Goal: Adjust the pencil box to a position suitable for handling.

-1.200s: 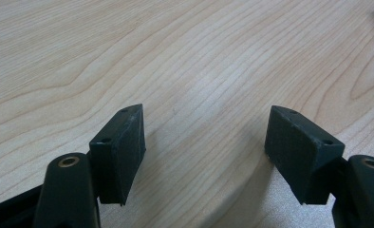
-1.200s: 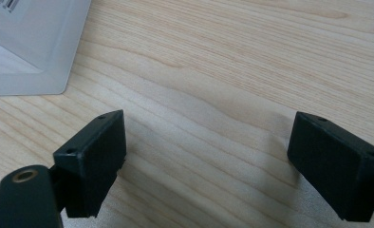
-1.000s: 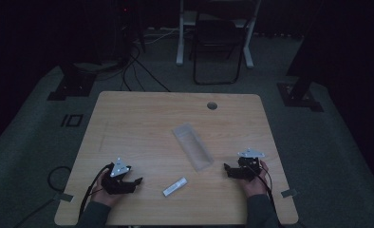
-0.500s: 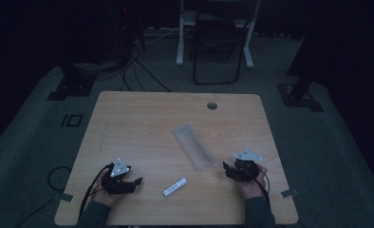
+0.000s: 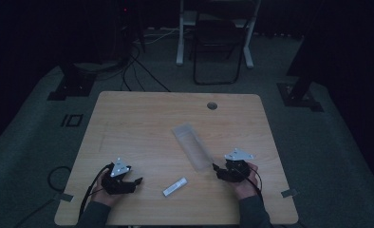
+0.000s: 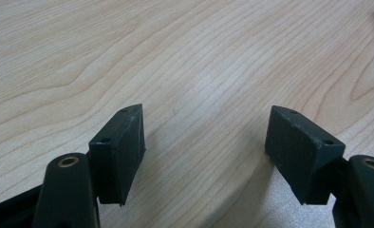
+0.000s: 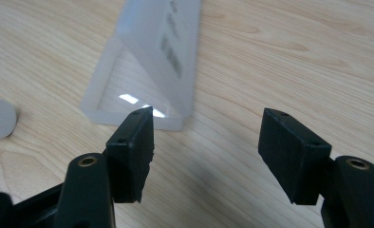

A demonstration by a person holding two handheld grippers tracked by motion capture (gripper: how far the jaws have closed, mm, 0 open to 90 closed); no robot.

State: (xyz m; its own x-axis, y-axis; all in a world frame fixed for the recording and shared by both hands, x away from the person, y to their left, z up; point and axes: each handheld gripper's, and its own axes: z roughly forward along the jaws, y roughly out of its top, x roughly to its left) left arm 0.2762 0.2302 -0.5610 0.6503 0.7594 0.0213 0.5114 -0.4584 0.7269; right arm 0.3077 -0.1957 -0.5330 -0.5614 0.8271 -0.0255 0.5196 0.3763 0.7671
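we're lining the right gripper (image 7: 206, 152), jaws spread and empty, square on the clear box (image 7: 149, 61); left gripper (image 6: 206, 152) idling open too

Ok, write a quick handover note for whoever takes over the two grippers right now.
Left gripper: open, nothing between its jaws, low over bare table near the front left.
Right gripper: open, holding nothing, its jaws have just been opening; it points at the near end of the clear plastic case.
The case lies flat mid-table, apart from the gripper. The small white tube lies between the two grippers near the front edge.
Done: nothing picked up yet.
Left: probably grasp the case, then deal with the tube.
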